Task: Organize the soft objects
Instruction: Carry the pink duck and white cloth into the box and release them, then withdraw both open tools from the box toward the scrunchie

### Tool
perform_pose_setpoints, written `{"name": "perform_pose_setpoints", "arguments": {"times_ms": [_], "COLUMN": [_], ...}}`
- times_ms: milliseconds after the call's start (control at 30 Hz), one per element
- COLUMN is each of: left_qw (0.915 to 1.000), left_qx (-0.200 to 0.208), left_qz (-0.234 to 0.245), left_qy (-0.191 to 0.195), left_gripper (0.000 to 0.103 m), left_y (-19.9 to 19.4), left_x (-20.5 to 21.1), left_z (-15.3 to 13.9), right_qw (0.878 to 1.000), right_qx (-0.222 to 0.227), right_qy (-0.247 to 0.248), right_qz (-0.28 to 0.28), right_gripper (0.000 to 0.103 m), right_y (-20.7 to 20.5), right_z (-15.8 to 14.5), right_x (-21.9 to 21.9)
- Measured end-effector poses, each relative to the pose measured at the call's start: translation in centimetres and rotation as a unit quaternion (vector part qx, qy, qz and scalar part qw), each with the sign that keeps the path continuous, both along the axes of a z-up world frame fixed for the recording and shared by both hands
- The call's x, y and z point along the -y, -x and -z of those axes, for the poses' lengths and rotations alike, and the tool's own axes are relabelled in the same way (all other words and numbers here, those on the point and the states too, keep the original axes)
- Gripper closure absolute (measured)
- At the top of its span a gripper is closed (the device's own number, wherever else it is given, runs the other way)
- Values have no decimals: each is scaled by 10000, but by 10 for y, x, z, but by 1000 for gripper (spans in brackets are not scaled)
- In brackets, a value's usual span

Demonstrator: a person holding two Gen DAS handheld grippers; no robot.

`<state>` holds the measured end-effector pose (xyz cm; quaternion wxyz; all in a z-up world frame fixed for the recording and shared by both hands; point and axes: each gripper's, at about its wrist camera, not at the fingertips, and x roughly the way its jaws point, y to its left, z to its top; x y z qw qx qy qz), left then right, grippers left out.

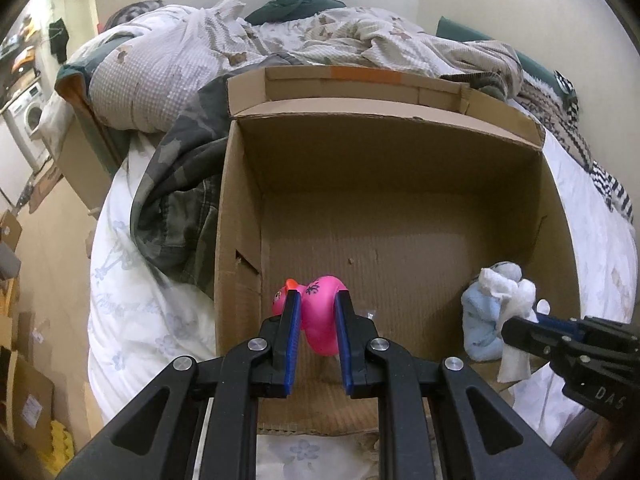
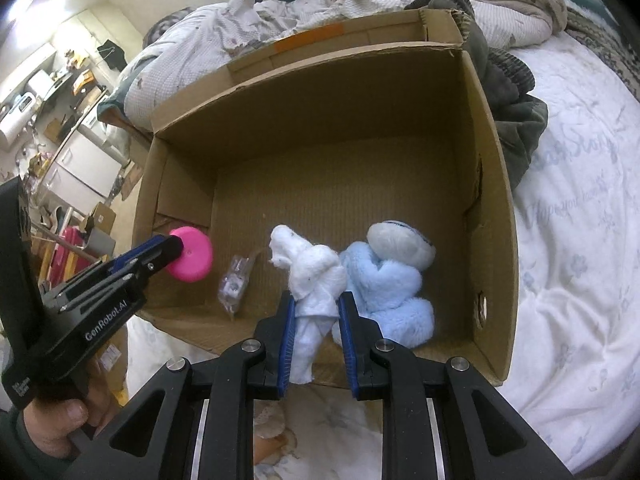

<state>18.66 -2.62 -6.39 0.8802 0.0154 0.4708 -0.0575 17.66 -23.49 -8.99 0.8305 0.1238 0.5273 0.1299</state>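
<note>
Resting on white floral bedspread [image 2: 568,264], cardboard box [image 2: 490,184], rumpled bedding [image 1: 180,52]

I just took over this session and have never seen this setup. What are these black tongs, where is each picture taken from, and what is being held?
A person holds two hand-held tongs; each carries a camera looking along its fingers. The left camera shows the left tongs squeezing a pink toy duck over the cardboard box on the bed. The right camera shows the right tongs clamped on a white cloth. Beside it, in the box, lie a light blue plush and a small clear plastic packet.
</note>
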Motion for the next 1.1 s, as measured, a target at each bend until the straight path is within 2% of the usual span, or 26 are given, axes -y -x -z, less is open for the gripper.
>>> {"name": "perform_pose_setpoints", "arguments": {"times_ms": [333, 533, 633, 667, 700, 733, 767, 800, 867, 933, 1000, 1100], "left_qw": [10000, 9998, 9998, 9998, 9998, 9998, 9997, 9996, 9994, 9992, 9990, 9988], "left_qx": [-50, 21, 41, 64, 92, 148, 193, 274, 347, 388, 445, 457], "left_qz": [65, 165, 162, 162, 159, 145, 133, 113, 90, 52, -6, -121], "left_qy": [56, -84, -76, -55, -38, -11, 2, 17, 26, 7, -13, -87], "left_gripper": [88, 87, 79, 70, 57, 50, 40, 38, 38, 38, 38, 38], "left_y": [4, 11, 12, 14, 15, 16, 18, 20, 23, 25, 29, 31], "left_x": [2, 5, 5, 4, 4, 3, 2, 0, -2, -4, -6, -11], "left_z": [-1, -5, -9, -11, -13, -16, -18, -22, -27, -31, -34, -38], "right_qw": [10000, 9999, 9998, 9997, 9996, 9994, 9991, 9985, 9975, 9971, 9969, 9968], "right_qx": [5, 27, 71, 93, 116, 157, 225, 321, 467, 502, 535, 577], "right_qy": [-35, -118, -149, -165, -192, -242, -289, -340, -429, -459, -446, -429], "right_qz": [-3, 82, 127, 149, 170, 197, 231, 269, 316, 334, 356, 359], "right_gripper": [80, 80, 78, 76, 69, 62, 40, 27, 25, 18, 5, 4], "right_y": [0, 1, 3, 3, 4, 4, 6, 7, 10, 12, 15, 17], "right_z": [-1, -3, -5, -7, -8, -10, -13, -16, -22, -25, -26, -29], "right_x": [2, 7, 10, 11, 13, 14, 15, 17, 19, 20, 20, 18]}}
